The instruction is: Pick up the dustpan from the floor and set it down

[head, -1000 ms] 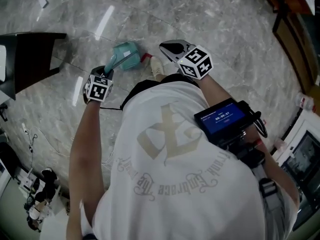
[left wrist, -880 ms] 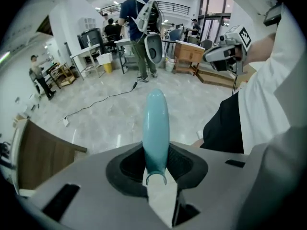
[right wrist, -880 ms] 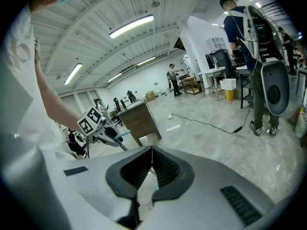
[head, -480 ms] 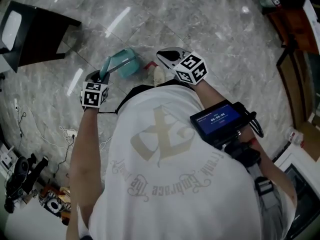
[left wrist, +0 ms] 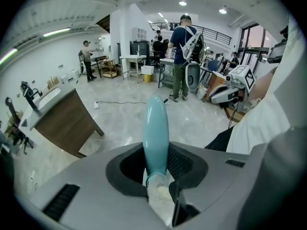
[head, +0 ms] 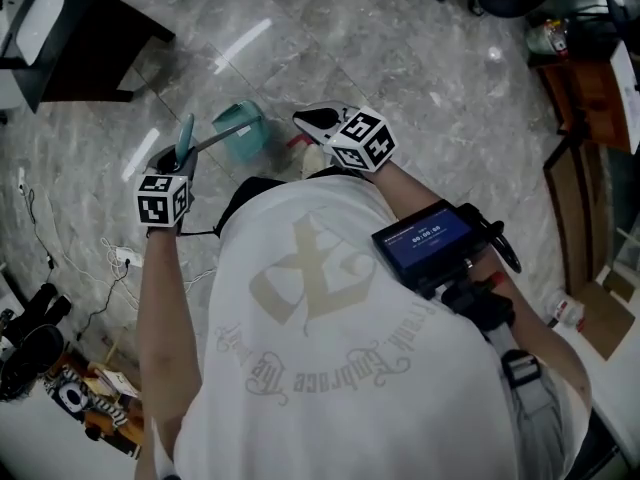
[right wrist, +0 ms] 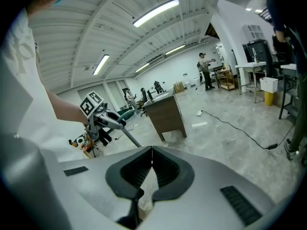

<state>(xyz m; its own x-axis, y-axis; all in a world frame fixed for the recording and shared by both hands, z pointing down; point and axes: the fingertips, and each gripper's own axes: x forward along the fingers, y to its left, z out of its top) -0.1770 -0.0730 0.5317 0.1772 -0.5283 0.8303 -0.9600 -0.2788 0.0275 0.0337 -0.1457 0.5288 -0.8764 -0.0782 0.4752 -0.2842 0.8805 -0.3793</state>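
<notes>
The teal dustpan (head: 243, 132) hangs on a dark rod under its teal handle (head: 186, 138), just in front of the person's shoe (head: 315, 158), and appears lifted off the marble floor. My left gripper (head: 178, 158) is shut on that handle; in the left gripper view the handle (left wrist: 156, 128) stands up between the jaws of my left gripper (left wrist: 156, 150). My right gripper (head: 306, 120) hovers to the right of the pan, shut and empty. In the right gripper view my right gripper (right wrist: 152, 150) has its jaws together, and the left gripper (right wrist: 103, 118) with the rod (right wrist: 129, 137) shows at left.
A dark desk (head: 90, 38) stands at the top left, seen also as a wooden desk (left wrist: 62, 123). Cables and gear (head: 110, 258) lie at the left, and brown furniture (head: 590, 88) lines the right. People (left wrist: 184, 56) stand far off.
My left gripper has risen and rolled with the handle in it, and the dustpan has come up with it. My right gripper has drifted left, still shut.
</notes>
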